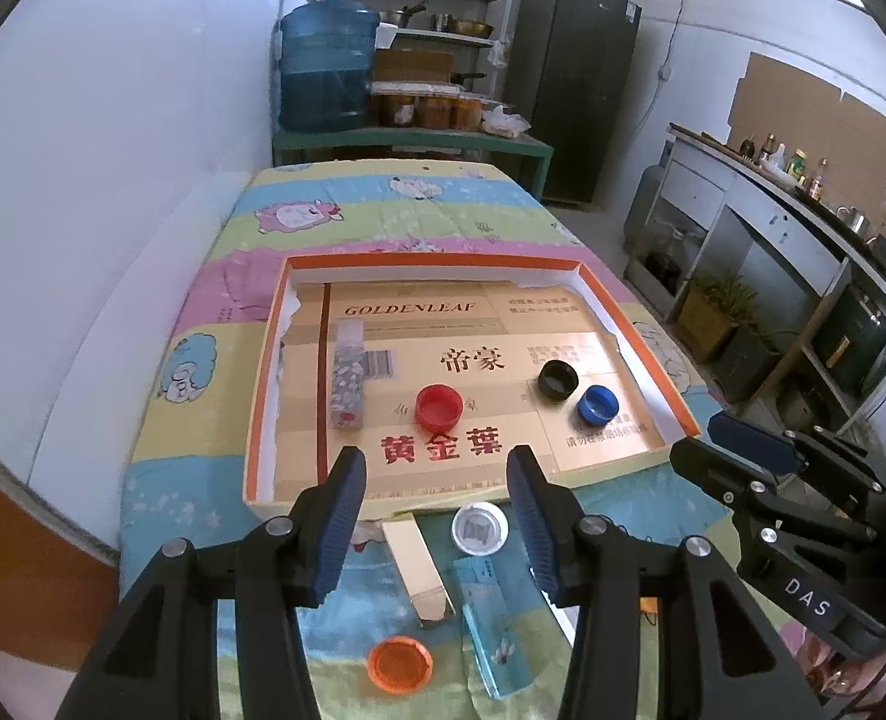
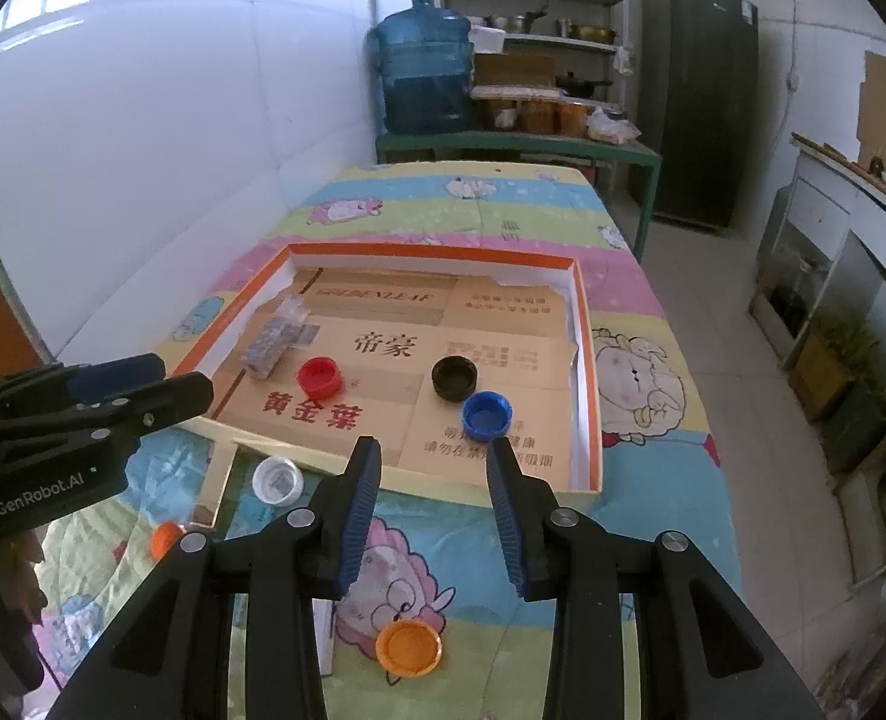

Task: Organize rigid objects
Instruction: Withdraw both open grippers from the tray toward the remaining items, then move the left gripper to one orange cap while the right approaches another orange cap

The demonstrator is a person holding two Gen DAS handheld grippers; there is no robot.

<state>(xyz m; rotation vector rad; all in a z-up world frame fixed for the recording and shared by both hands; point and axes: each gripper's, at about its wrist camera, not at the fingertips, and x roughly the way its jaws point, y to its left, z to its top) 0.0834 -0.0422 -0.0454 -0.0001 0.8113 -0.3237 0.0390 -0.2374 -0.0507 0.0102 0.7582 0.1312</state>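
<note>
Both claws, left claw (image 1: 437,480) and right claw (image 2: 434,468), are being held open and empty. An orange cap (image 2: 409,648) is lying on the tabletop outside the box (image 2: 587,360); light, stiff, best pinched across its rim.

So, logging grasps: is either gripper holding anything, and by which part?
Nothing is held: the left gripper and right gripper are both open and empty.

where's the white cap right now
The white cap lies on the bedsheet just outside the tray's near rim, not in it. In the left wrist view it sits between a gold strip and the left gripper's right finger.
</note>
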